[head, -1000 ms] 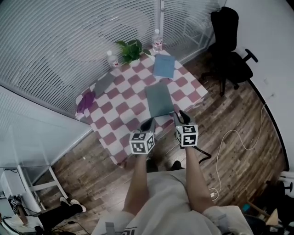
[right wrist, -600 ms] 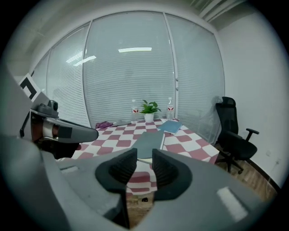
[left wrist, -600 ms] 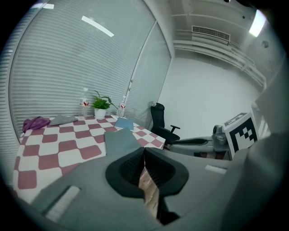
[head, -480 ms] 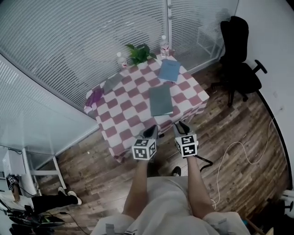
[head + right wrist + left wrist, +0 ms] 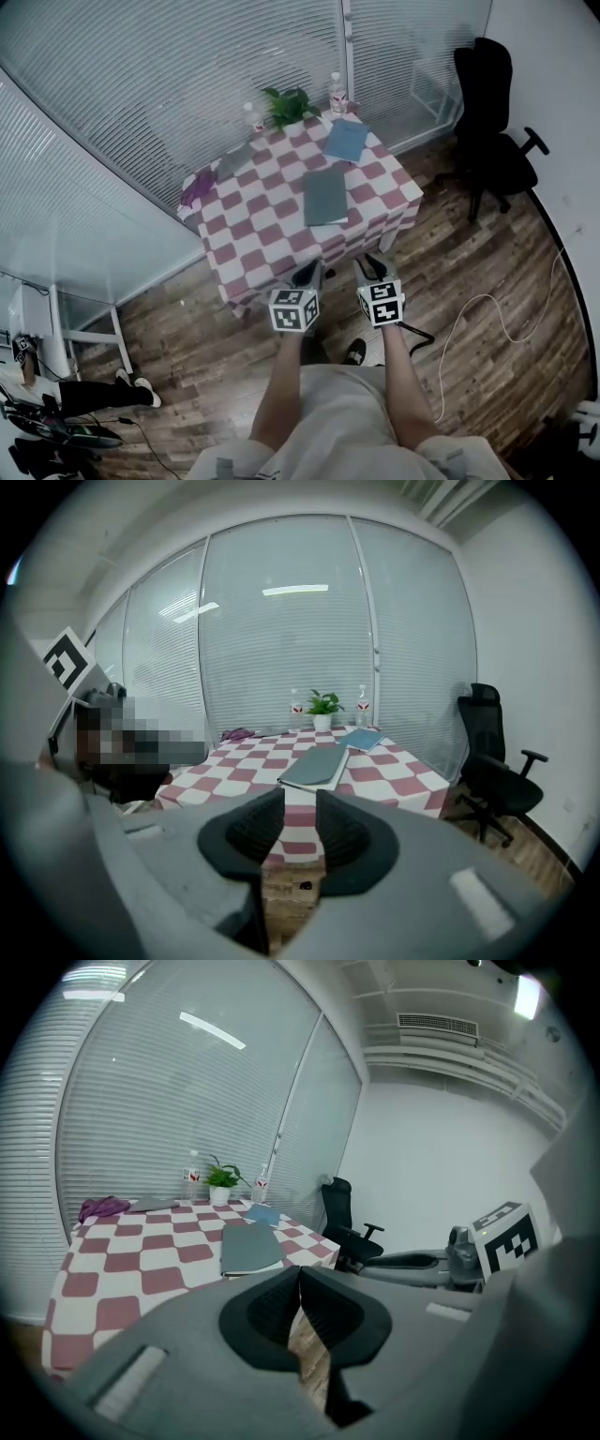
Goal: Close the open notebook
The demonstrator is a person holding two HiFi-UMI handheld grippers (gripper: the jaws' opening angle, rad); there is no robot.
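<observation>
One grey notebook (image 5: 325,196), lengthwise toward the blinds (image 5: 187,75)

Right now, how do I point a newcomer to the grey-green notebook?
Find the red-and-white checked table by the blinds. The grey-green notebook lies shut near its front edge. It is darker and bigger than the blue notebook behind it by the plant.

Head view is showing even, cool, flat light, with daylight coming in through the blinds (image 5: 187,84) and shadows looking faint. Straight lines are bending hard toward the frame edges. Both gripper views are darkening to black in the corners, and the close foreground is blurring. A ceiling lamp (image 5: 527,996) is glaring upper right in the left gripper view. Light strips (image 5: 295,591) are reflecting on the window in the right gripper view.
</observation>
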